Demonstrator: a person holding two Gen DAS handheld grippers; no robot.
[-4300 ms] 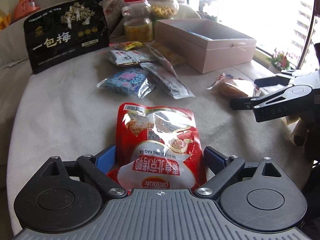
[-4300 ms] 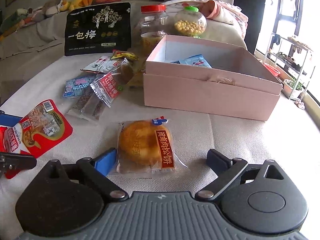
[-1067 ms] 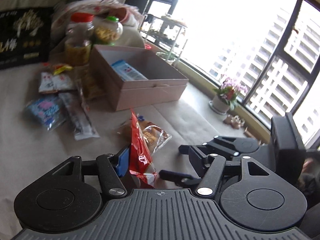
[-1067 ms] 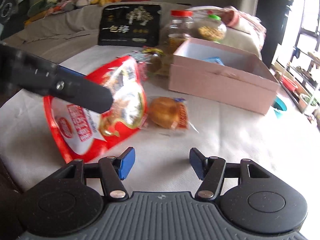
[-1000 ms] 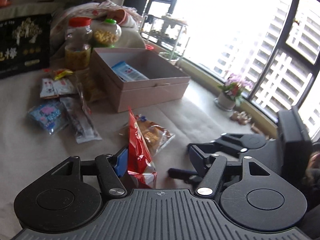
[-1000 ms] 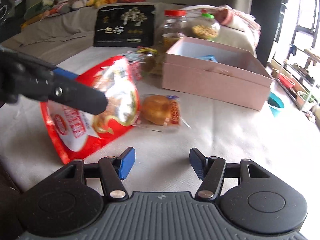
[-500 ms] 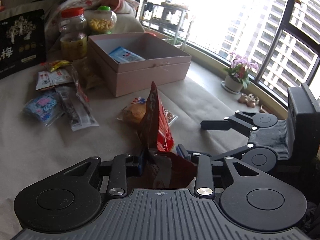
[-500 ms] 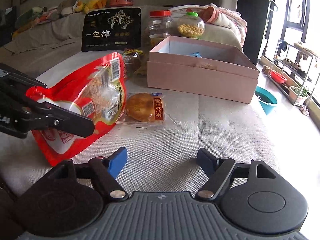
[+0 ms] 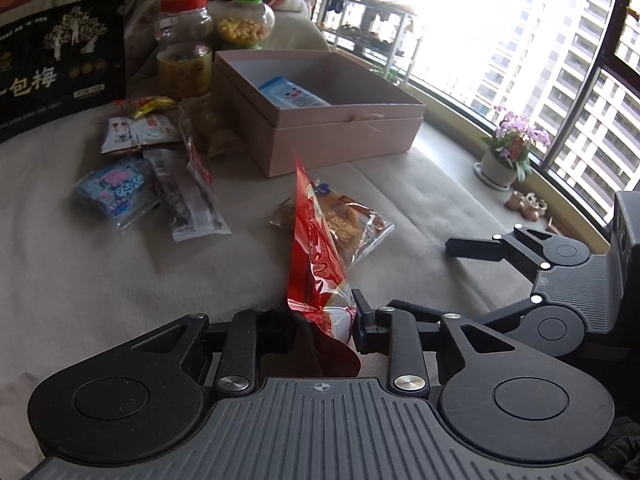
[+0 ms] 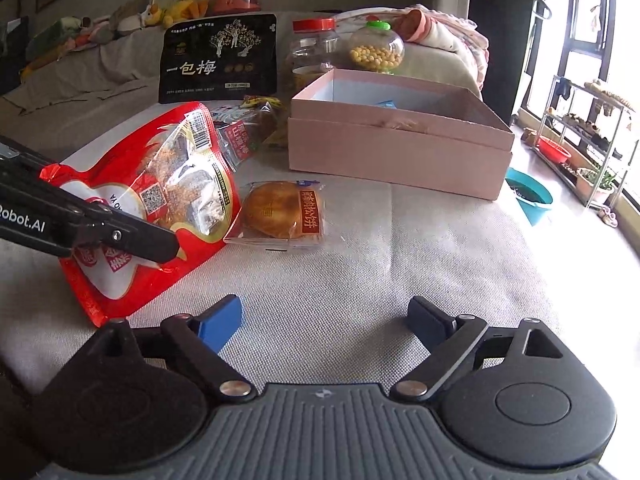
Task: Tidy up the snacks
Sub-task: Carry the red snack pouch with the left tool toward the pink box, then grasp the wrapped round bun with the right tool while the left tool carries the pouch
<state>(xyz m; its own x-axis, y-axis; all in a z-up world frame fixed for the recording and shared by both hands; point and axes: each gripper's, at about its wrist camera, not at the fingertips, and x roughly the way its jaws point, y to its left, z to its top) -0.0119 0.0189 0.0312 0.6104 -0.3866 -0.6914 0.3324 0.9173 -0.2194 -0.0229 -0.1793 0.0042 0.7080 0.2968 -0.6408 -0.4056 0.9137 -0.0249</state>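
Left claw: your left gripper (image 9: 320, 320) is pinched on the lower edge of the red pouch (image 9: 310, 240), jaws pressed together on the foil. In the right wrist view its black finger crosses the pouch's white panel.
Red pouch: it stands on edge in your grip, tilted, its bottom corner down near the cloth (image 10: 360, 280). It leans just beside the bun, overlapping the wrapper's left edge.
Loose packets: a blue packet (image 9: 116, 188) and a long clear packet (image 9: 188, 204) lie flat left of the pouch, with a white packet (image 9: 136, 132) and a yellow one (image 9: 154, 104) further back.
Black bag: the black bag (image 10: 218, 58) stands upright at the back left, against the sofa.
Jars: a red-lidded jar (image 10: 312, 48) and a green-lidded jar (image 10: 376, 50) stand behind the box.
Bun: the wrapped bun (image 10: 282, 210) lies flat on the cloth, between the pouch and the box.
Box: the pink box (image 10: 400, 148) sits open beyond the bun, with a pale blue packet (image 9: 290, 94) inside.
Right claw: your right gripper (image 10: 324, 322) hovers over bare cloth near the bun, its jaws opening wide with nothing between them.
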